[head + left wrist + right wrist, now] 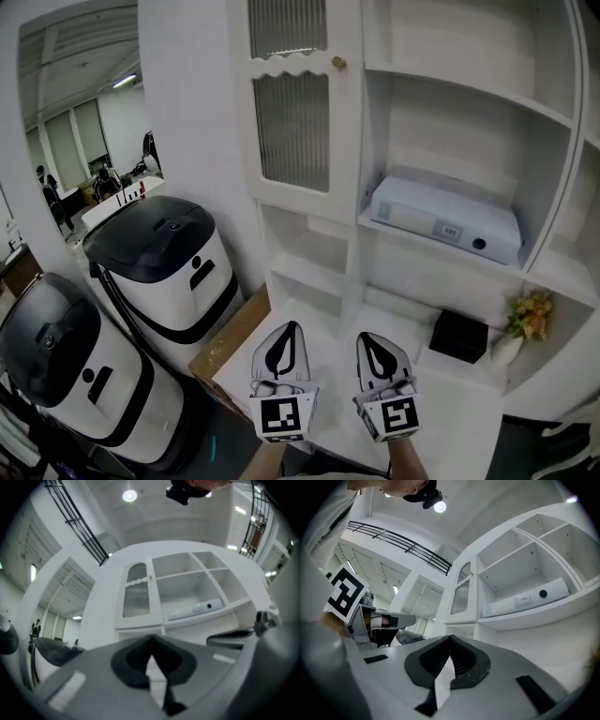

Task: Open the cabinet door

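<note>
The white cabinet door with ribbed glass panes stood shut, above and well apart from the left tool and right tool, both pressed together, empty. Its small brass knob sat at the right edge. A white boxy device lay on the shelf beside it.

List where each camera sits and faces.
Head view: on the head, down at door, left gripper, right gripper.
Left gripper view: on left gripper, up along shut jaws at door.
Right gripper view: on right gripper, same aim; left gripper at left.
Shared: door and box in all.
</note>
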A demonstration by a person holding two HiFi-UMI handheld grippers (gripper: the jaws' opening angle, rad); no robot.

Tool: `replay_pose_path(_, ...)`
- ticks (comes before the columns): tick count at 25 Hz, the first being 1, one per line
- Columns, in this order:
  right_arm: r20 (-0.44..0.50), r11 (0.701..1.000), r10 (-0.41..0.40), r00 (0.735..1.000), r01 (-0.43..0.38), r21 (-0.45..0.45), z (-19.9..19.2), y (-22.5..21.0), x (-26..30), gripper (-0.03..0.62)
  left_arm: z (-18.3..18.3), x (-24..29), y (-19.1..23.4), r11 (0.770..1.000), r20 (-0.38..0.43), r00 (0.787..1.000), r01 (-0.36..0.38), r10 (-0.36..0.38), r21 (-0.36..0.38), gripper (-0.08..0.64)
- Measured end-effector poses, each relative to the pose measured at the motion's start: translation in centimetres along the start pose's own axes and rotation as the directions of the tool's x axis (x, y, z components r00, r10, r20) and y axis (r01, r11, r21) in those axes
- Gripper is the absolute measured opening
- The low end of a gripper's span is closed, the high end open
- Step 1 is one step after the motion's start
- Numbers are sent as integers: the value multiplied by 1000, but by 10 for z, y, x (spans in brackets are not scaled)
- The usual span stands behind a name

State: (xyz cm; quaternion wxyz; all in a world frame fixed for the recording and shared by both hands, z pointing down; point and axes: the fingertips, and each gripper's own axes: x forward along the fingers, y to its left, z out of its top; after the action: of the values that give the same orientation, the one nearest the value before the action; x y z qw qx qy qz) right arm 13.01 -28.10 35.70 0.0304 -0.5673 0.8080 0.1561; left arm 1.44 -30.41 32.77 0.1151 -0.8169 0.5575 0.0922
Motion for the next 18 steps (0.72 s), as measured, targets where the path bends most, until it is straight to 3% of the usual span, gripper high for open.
replay_pose_path(6, 44, 999, 42, 998, -41, -25, 21, 0, 21, 2, 8, 12, 16, 1000, 9, 1000, -28, 28, 14, 6)
replay_pose_path(9, 122, 998, 59, 991, -54, -44, 56, -12, 44, 2, 28, 33, 31, 998, 36, 998, -54, 53, 25, 6)
replay_pose_path(10, 160, 996, 69, 985, -60, -61, 75, -16, 53, 33, 38, 41, 36, 998, 49, 997, -63, 61, 29, 6)
replay_pose_path(14, 307, 974, 117, 944, -49, -222, 165, -28, 95, 86, 85, 69, 56, 995, 118, 990, -84, 79, 46, 6)
replay_pose_path(18, 314, 915, 117, 942, 20, -403, 234, -42, 146, 115, 118, 82, 64, 993, 173, 982, -88, 73, 80, 6)
